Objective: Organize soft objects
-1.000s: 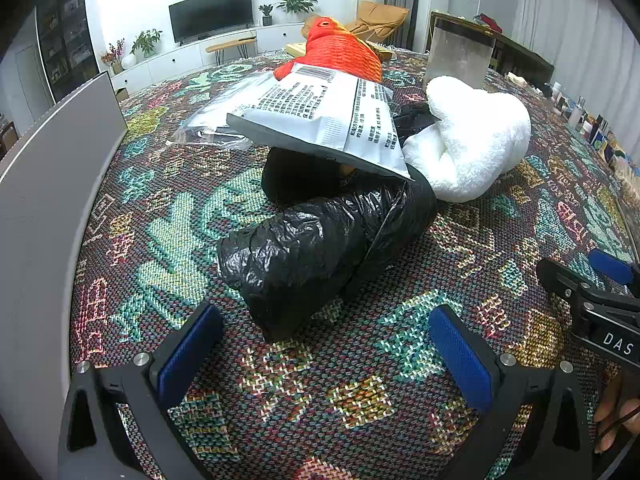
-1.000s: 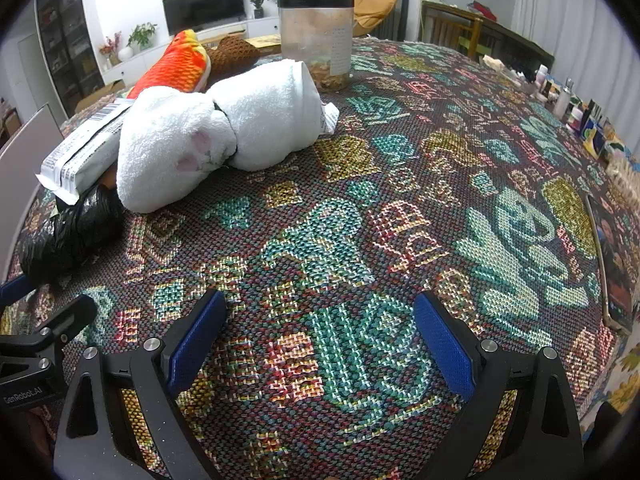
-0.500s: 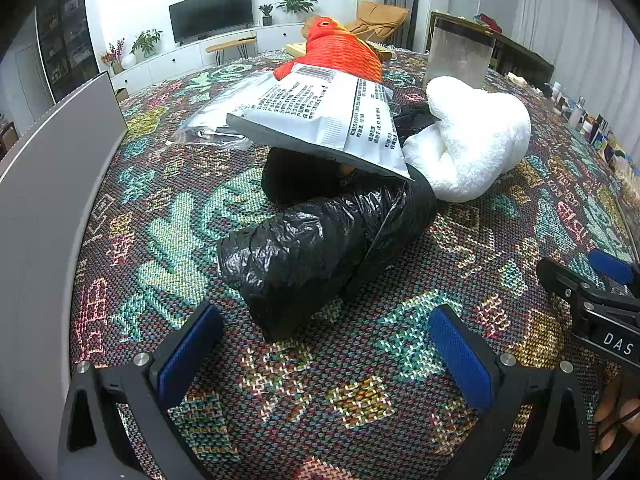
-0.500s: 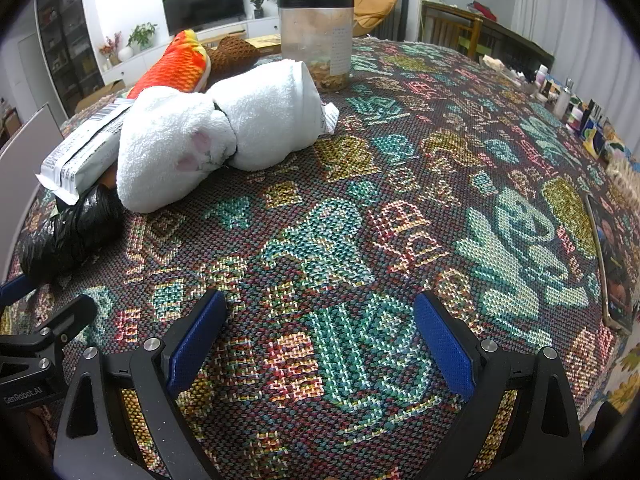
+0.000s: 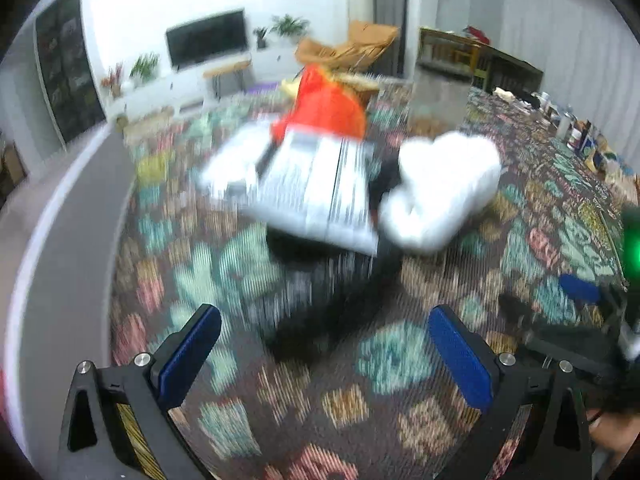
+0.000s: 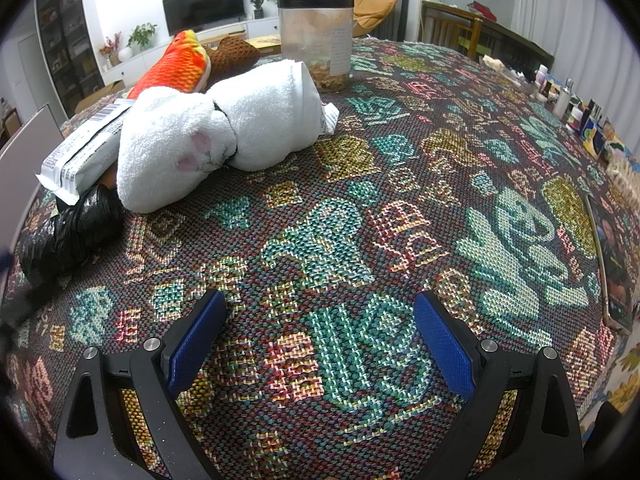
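A pile of soft things lies on the patterned tablecloth (image 6: 360,240). In it are a black plastic bag roll (image 5: 320,296) (image 6: 68,236), a white printed pouch (image 5: 320,188) (image 6: 84,152), an orange plush (image 5: 328,108) (image 6: 176,64), a white plush (image 5: 440,192) (image 6: 176,152) and a rolled white towel (image 6: 272,116). The left wrist view is motion-blurred. My left gripper (image 5: 324,352) stands open just short of the black bag. My right gripper (image 6: 320,340) is open over bare cloth, right of the pile. Its fingers (image 5: 576,288) show at the left view's right edge.
A clear jar with a black lid (image 6: 316,40) stands behind the towel, beside a brown knitted item (image 6: 232,52). Small bottles and boxes (image 6: 576,108) line the far right edge. A phone (image 6: 612,256) lies near the right edge. A grey chair back (image 5: 60,248) borders the left.
The left gripper has begun moving, tilting up and blurring its view; the pile now sits a little farther off. The right gripper has barely moved. Both remain open.
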